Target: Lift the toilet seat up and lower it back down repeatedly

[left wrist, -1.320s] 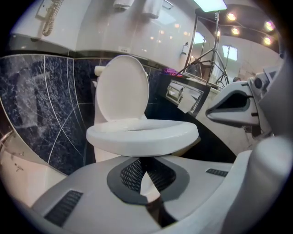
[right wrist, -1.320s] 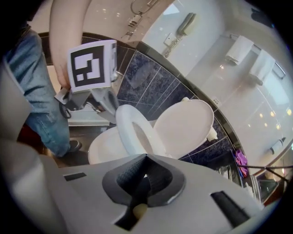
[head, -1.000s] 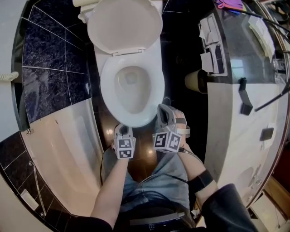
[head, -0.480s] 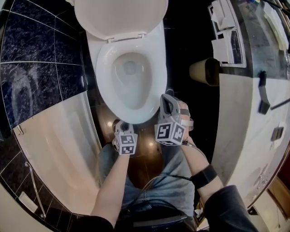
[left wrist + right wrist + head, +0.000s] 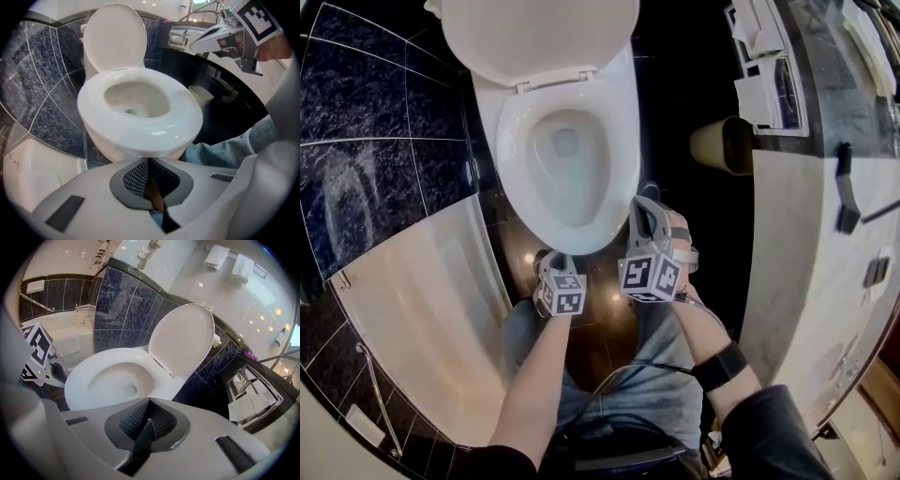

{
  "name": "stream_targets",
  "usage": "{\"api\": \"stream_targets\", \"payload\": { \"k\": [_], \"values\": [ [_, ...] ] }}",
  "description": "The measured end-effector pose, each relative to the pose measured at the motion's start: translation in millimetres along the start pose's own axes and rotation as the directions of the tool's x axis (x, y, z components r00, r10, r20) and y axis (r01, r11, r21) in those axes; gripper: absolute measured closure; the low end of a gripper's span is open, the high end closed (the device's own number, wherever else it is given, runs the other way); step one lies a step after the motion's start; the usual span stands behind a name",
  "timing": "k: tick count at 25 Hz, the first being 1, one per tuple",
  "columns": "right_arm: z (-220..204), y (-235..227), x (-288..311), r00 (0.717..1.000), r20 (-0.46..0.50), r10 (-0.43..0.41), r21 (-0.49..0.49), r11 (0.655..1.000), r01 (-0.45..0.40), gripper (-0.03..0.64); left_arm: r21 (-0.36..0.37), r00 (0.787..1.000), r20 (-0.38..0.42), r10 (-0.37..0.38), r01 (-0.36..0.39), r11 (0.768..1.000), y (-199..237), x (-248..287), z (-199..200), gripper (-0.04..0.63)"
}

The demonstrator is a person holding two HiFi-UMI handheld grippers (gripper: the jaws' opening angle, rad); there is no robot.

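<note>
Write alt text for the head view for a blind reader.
Seen from above, a white toilet with its seat down and lid up. The left gripper and right gripper, held by a person, are near its front rim.

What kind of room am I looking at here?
A bathroom, perhaps a hotel's. A white ceramic toilet with its lid raised stands against dark blue marbled wall tiles, a cream bathtub lies beside it, and white towels hang on a wall rail.
</note>
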State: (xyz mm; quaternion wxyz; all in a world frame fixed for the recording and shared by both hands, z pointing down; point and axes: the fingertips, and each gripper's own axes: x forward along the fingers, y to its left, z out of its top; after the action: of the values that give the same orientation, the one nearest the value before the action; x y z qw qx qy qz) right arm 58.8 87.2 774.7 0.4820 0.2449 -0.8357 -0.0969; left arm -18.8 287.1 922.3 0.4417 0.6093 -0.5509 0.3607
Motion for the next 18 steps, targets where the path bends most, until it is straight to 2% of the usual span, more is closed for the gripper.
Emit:
{"api": "stream_targets", "payload": {
  "k": [4, 9, 15, 18],
  "values": [
    [4, -6, 3, 1.000, 0.000, -0.004, 0.003, 1.000, 0.004, 0.600, -0.006, 1.000, -0.005, 0.004, -0.004, 1.000, 0, -6, -2, 0.595],
    [15, -9, 2, 1.000, 0.006, 0.007, 0.014, 1.000, -0.007, 0.600, -0.035, 0.999, 0.035, 0.018, -0.017, 0.999, 5, -23, 20, 0.595],
    [61, -36, -44, 0.999, 0.038, 0.027, 0.061, 0.998, -0.030, 0.600, -0.053, 0.984, 0.171, 0.047, -0.039, 0.998, 17, -106, 95, 0.595],
    [97, -64, -81, 0.997, 0.076, 0.026, 0.107, 0.994, -0.034, 0.599, -0.033, 0.962, 0.265, 0.065, -0.059, 0.998, 28, -173, 155, 0.595]
  ]
}}
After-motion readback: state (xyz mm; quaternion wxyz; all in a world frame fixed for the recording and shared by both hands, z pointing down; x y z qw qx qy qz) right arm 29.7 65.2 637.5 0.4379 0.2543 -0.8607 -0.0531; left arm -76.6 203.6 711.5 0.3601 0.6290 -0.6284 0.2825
